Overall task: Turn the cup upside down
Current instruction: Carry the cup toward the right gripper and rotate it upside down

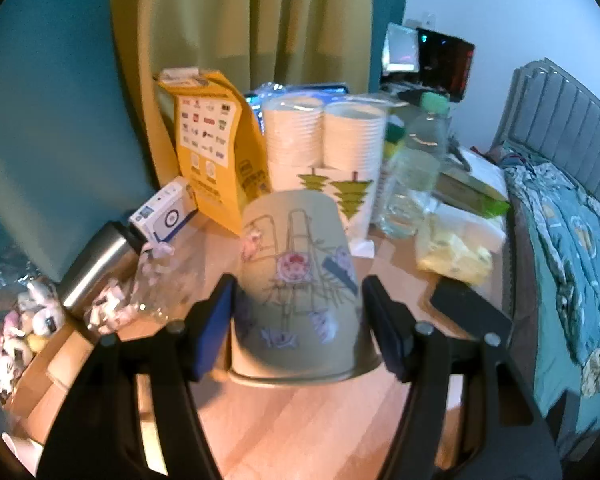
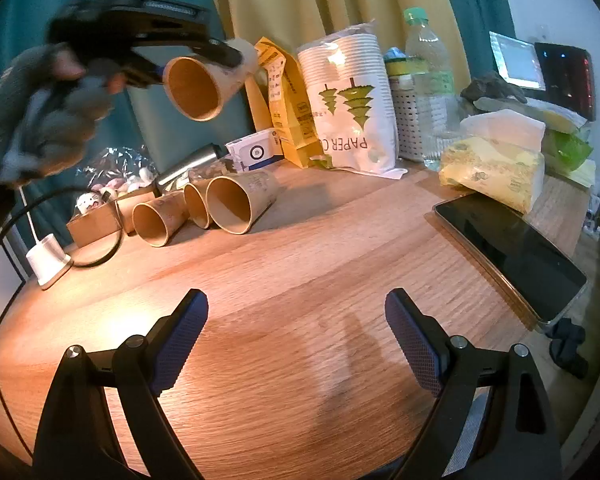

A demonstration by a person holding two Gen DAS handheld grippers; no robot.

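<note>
A printed paper cup (image 1: 298, 280) sits between the fingers of my left gripper (image 1: 298, 320), base up and rim toward the camera, held in the air above the table. In the right wrist view the same cup (image 2: 204, 84) hangs tilted at the upper left, its open mouth facing the camera, clamped by the left gripper (image 2: 220, 54) in a gloved hand. My right gripper (image 2: 296, 340) is open and empty, low over the wooden table (image 2: 300, 280). Three more paper cups (image 2: 204, 208) lie on their sides at the table's left.
A bag of stacked paper cups (image 2: 348, 108), a yellow paper bag (image 2: 286, 100), a water bottle (image 2: 432, 80) and a steel flask (image 2: 188, 168) line the back. A dark tablet (image 2: 508, 248) lies at the right. A white charger base (image 2: 48, 258) and cable sit left.
</note>
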